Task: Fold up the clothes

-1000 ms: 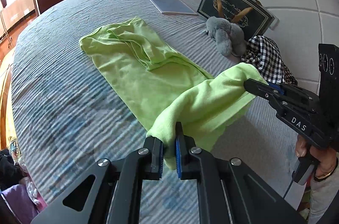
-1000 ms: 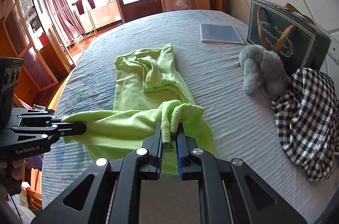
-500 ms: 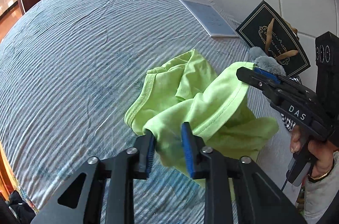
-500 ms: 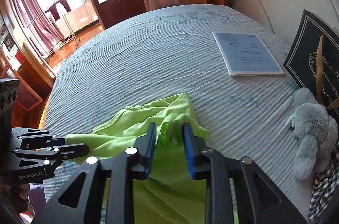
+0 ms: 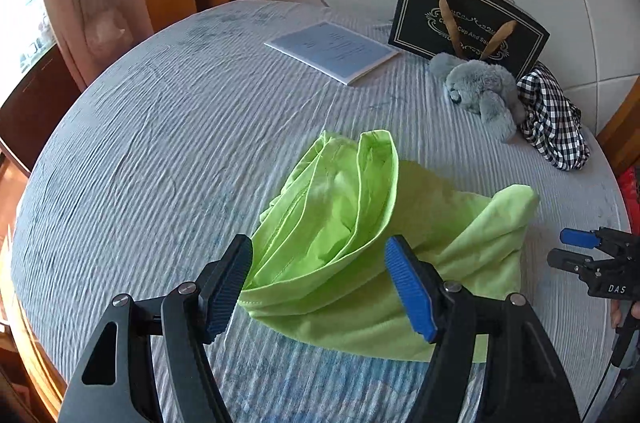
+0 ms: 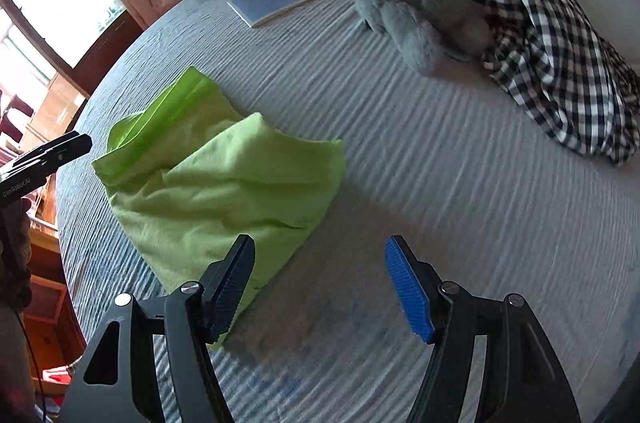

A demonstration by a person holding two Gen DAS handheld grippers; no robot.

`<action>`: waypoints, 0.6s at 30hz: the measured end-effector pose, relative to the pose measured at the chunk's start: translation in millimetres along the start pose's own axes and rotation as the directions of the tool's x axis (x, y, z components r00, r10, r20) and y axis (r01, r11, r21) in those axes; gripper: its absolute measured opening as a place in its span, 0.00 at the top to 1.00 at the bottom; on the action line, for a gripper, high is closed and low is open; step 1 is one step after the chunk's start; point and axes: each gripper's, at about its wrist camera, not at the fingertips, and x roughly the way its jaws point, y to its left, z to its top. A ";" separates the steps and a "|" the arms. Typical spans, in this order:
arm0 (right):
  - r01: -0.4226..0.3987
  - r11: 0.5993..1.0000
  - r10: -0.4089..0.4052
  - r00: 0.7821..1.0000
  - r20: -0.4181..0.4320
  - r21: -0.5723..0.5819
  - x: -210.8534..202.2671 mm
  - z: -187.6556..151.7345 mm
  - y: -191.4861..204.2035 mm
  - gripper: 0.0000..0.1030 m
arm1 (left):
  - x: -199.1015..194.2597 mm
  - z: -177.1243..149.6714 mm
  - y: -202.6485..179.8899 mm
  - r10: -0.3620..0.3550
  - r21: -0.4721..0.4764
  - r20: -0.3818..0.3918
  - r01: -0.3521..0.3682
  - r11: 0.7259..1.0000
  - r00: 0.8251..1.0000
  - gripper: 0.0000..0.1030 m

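Centre of the left wrist frame: lime-green garment [image 5: 360, 235] lying bunched on the striped bedcover [image 5: 168, 151]. Left gripper [image 5: 320, 287] jaws opening, cloth seen between them, pads not pressing it. Right gripper [image 6: 320, 287] jaws opening, bare bedcover between; garment at its left finger. Upper right: grey plush toy [image 5: 480, 95], checked cloth [image 5: 556, 123], dark gift bag [image 5: 468, 15]; booklet [image 5: 332, 49] upper centre

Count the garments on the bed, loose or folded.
2. The lime-green garment lies folded over mid-bed, just ahead of the left gripper. The black-and-white checked garment is bunched near the headboard, against the grey plush toy. None other visible; some may be out of frame.
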 end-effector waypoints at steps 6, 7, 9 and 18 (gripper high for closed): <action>-0.053 0.970 0.042 0.998 0.051 0.237 -0.9 -24.1 2.0 0.35 | 43.2 8.8 -17.5 -0.080 0.168 -0.100 0.096 0.981 0.992 0.32; -0.056 0.966 0.044 0.998 0.054 0.253 2.0 -27.4 13.5 0.35 | 48.5 7.2 -15.9 -0.092 0.192 -0.116 0.114 0.975 0.989 0.32; -0.046 0.963 0.034 0.998 0.050 0.267 10.0 -34.6 37.4 0.35 | 59.1 4.2 -4.9 -0.093 0.206 -0.170 0.127 0.970 0.981 0.51; 0.119 0.955 -0.093 0.990 -0.108 0.271 37.6 -57.6 79.9 0.84 | 75.1 16.9 43.4 -0.170 0.147 -0.250 0.211 0.966 0.953 0.90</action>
